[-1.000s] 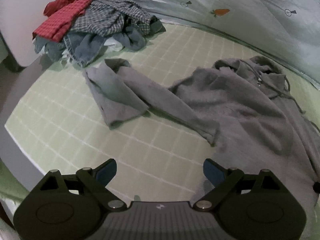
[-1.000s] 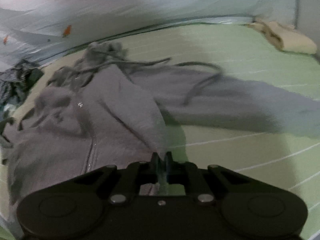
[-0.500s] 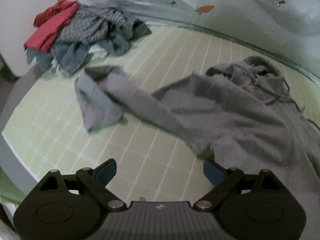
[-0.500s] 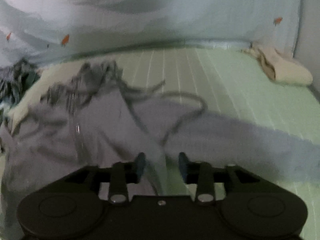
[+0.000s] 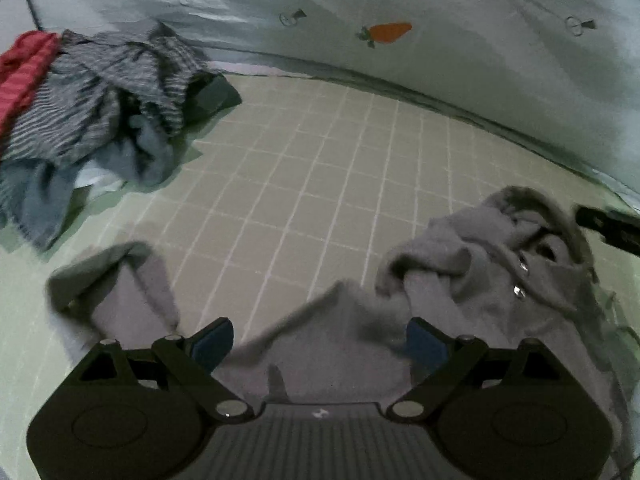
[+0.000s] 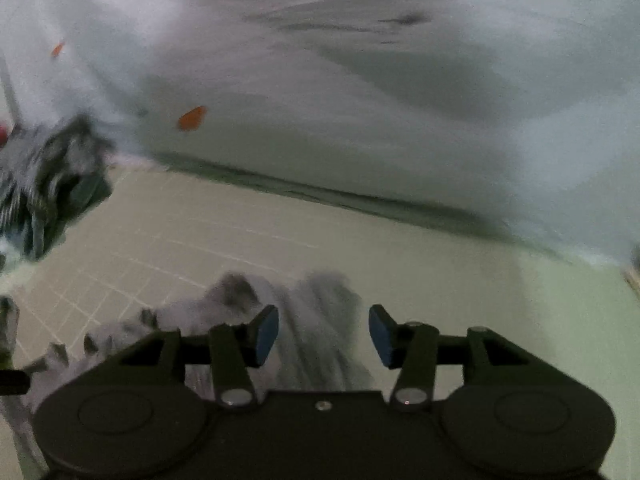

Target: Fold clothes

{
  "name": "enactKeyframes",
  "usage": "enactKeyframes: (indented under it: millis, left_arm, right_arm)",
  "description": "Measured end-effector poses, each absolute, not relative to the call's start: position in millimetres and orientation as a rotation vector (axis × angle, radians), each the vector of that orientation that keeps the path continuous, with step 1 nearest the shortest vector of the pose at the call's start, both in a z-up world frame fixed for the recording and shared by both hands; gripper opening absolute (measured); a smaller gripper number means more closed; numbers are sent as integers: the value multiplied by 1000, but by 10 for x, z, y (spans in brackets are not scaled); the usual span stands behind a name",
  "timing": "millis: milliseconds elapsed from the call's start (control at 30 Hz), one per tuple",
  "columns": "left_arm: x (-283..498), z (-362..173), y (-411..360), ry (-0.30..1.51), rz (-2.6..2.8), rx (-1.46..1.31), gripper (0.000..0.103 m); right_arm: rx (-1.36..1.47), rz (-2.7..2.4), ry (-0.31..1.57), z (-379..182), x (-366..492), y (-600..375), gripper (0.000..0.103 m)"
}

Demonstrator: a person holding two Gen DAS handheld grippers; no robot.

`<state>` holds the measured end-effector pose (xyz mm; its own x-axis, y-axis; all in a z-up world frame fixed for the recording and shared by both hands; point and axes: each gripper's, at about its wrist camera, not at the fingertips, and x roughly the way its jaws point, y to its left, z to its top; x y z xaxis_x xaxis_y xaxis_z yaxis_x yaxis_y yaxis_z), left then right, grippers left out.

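With both my left gripper (image 5: 320,340) and opening right gripper (image 6: 323,334) spread empty over the hoodie (image 5: 460,280), it seems I'm regrasping; next I pinch an edge

The right gripper (image 6: 323,334), clamped on the grey hoodie's (image 5: 472,280) cloth a second ago, has let go; its jaws are opening, blurred grey fabric lying under the gap, untouched by the pads. Its view has swung from the spread garment towards the carrot-print sheet (image 6: 360,100). The left gripper (image 5: 320,346) has closed in on the hoodie, whose sleeve (image 5: 120,284) now lies just before its open jaws; the body is bunched up.
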<state>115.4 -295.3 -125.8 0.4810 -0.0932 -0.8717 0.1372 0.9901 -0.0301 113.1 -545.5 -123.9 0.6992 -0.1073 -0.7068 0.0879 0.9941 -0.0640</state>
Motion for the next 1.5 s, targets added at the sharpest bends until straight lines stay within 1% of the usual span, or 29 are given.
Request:
enactKeyframes:
  millis: [100,167,200,233,267,367,400,433,467,500,533,567,633,733,800,900,967,1000,1033,1133,1200,1233,1267,1333,1367,1400,1433,1467,1500]
  left_arm:
    - [1282,-1402,-3005,1082,-127,48,93]
    - [1296,-1498,-3007,1111,-120,41,93]
    - [1303,-1545,-3007,1126,-116,37,93]
    - [1310,-1593,-3007,1141,-113,33,93]
    - [1305,-1642,-2999,1157,-107,32,93]
    - [1271,-1791,-2979,1210,-58,55,93]
    - [1259,-1838,-2973,1226,-43,62,96]
    - [1228,-1847,-2965,1215,-51,58,96]
    - [1197,-1856,-2959,1203,-59,55,96]
    - [1174,-1861,-2972,1199,-64,71,97]
    - [1162,-1867,-2981,1195,-66,74,97]
    - [1159,-1871,-2992,1196,-60,75,98]
    - [1165,-1880,-3003,1200,-47,73,99]
    - [1181,-1847,-3037,1217,-31,83,99]
    - [1163,-1816,-3074,1212,-33,107,99]
    - [1143,-1678,-3156,1181,-70,100,98]
    - [1150,-1546,-3256,1158,-105,67,99]
    - [1180,-1488,-3320,1140,-129,47,99]
    - [1210,-1430,-3385,1123,-154,27,99]
    - [1372,-1351,-3665,1083,-234,-6,99]
    - [1520,-1367,-3865,1075,-286,-10,99]
    - [1598,-1385,-3971,1072,-313,-13,99]
    - [1675,-1424,-4068,1080,-345,-17,99]
    - [1842,-1535,-4276,1131,-379,-7,98]
    - [1904,-1598,-4341,1148,-388,-5,97]
    - [1965,-1661,-4407,1166,-398,-4,94]
    - [2025,-1723,-4470,1182,-406,-2,83]
    - [2061,-1760,-4506,1184,-399,1,74]
    - [2097,-1794,-4541,1185,-392,5,70]
  right_arm:
    - [-174,1,888,-1480,1556,-5274,50]
    - [-285,21,922,-1630,1717,-5190,40]
    - [-333,5,911,-1677,1756,-5174,25]
    - [-338,-11,887,-1673,1763,-5202,19]
    - [-307,-35,844,-1611,1734,-5271,16]
    - [-217,-234,648,-1214,1417,-5597,16]
    - [-212,-316,582,-1065,1267,-5712,17]
    - [-195,-386,528,-945,1088,-5835,18]
    - [-175,-452,476,-834,900,-5961,23]
    - [-152,-529,446,-765,693,-6099,30]
    - [-134,-580,450,-757,551,-6201,48]
    - [-119,-613,487,-812,427,-6308,51]
    - [-95,-635,645,-1093,251,-6491,49]
    - [-43,-612,891,-1541,35,-6633,48]
    - [2,-599,921,-1630,-108,-6626,49]
    - [20,-573,889,-1580,-189,-6558,55]
    - [16,-544,855,-1522,-217,-6541,65]
    - [11,-519,837,-1508,-197,-6519,74]
    - [7,-494,819,-1493,-176,-6496,78]
    - [-35,-452,847,-1569,32,-6467,78]
    - [-46,-453,868,-1635,129,-6536,75]
    - [-42,-450,868,-1648,156,-6588,71]
    - [-29,-454,837,-1619,152,-6620,59]
    - [4,-464,764,-1531,144,-6679,48]
    - [19,-470,733,-1485,154,-6714,46]
    - [23,-478,710,-1449,184,-6750,44]
    - [15,-481,705,-1433,238,-6784,37]
    - [3,-477,710,-1440,293,-6804,26]
    - [-7,-463,715,-1447,360,-6819,18]
